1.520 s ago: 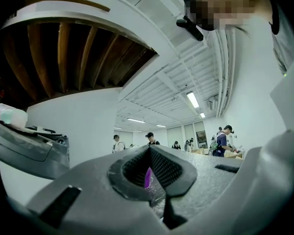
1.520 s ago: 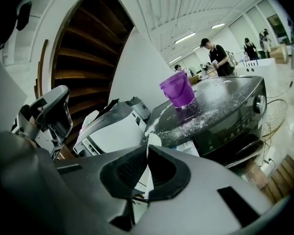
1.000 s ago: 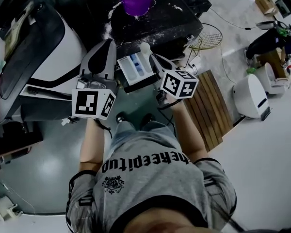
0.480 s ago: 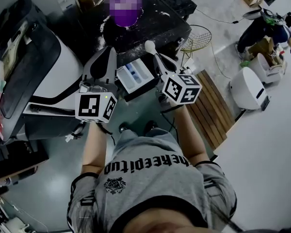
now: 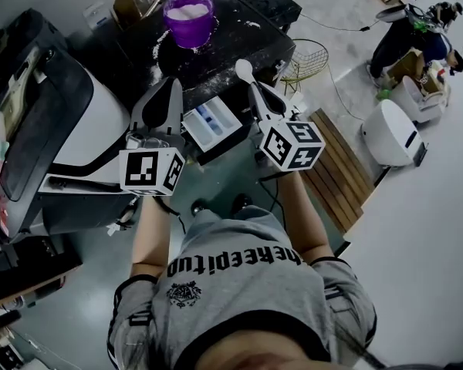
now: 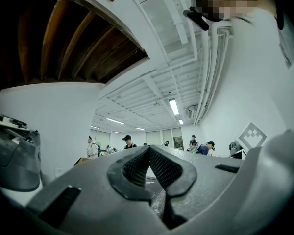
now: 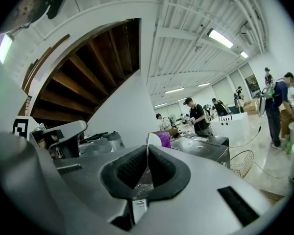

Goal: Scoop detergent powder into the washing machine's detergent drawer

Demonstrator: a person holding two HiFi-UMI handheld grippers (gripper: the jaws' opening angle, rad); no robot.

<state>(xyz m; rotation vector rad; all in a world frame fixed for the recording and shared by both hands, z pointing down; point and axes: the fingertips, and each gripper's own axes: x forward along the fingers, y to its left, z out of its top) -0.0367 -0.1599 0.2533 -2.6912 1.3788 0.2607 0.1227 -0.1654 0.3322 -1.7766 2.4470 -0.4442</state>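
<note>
A purple tub point(image 5: 189, 10) of white powder stands on the black washing machine top point(image 5: 239, 29). Below it the white detergent drawer point(image 5: 212, 126), with a blue compartment, is pulled out. My right gripper point(image 5: 255, 89) is shut on the handle of a white scoop point(image 5: 243, 68), which points up, above and to the right of the drawer. In the right gripper view the scoop point(image 7: 152, 140) stands edge-on between the jaws, with the purple tub point(image 7: 163, 139) behind it. My left gripper point(image 5: 172, 83) is shut on nothing, left of the drawer. Its jaws point(image 6: 149, 150) point up into the room.
Spilled powder dusts the machine top. A wire basket point(image 5: 315, 58) and a slatted wooden platform point(image 5: 336, 168) lie to the right, with a white appliance point(image 5: 390, 133) beyond. A large white and black machine point(image 5: 62, 106) stands at the left. People point(image 7: 197, 114) work in the background.
The right gripper has lifted the scoop up and to the right, away from the drawer. The left gripper stays beside the drawer. The head camera has shifted.
</note>
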